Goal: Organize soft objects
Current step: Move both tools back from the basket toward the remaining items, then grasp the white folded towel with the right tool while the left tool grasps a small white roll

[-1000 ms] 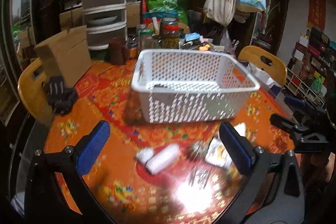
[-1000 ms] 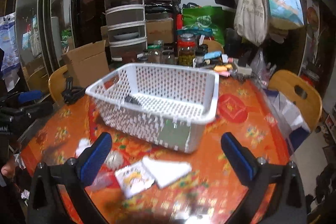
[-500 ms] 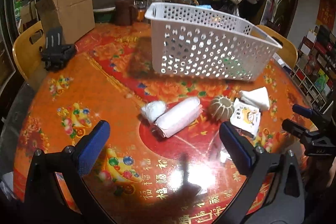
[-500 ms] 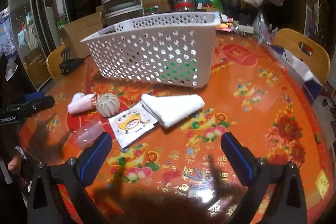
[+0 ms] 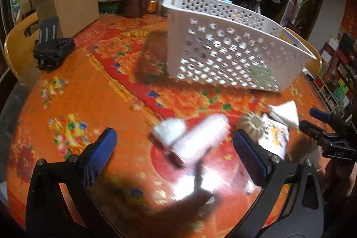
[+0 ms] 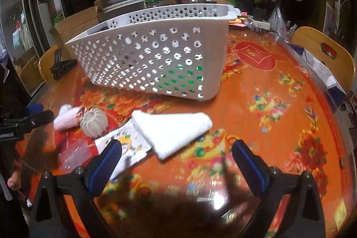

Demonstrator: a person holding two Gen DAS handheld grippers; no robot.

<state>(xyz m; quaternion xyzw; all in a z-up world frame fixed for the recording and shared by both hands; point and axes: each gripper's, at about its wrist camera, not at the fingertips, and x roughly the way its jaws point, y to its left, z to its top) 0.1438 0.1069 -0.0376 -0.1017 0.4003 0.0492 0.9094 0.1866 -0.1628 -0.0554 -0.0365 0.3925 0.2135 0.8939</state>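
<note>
Your counter (image 6: 279, 86) carries the white basket (image 6: 156, 59) upright at its middle, with the soft things loose in front of it and outside it. The folded white cloth (image 6: 174, 131) lies between your right gripper (image 6: 176, 162) fingers' line and the basket, overlapping a printed packet (image 6: 125, 144). A white roll (image 5: 200, 137) sits just ahead of your left gripper (image 5: 174, 151). A ribbed round puff (image 6: 93, 124) rests beside it. Both pairs of fingers are spread wide, gripping nothing.
</note>
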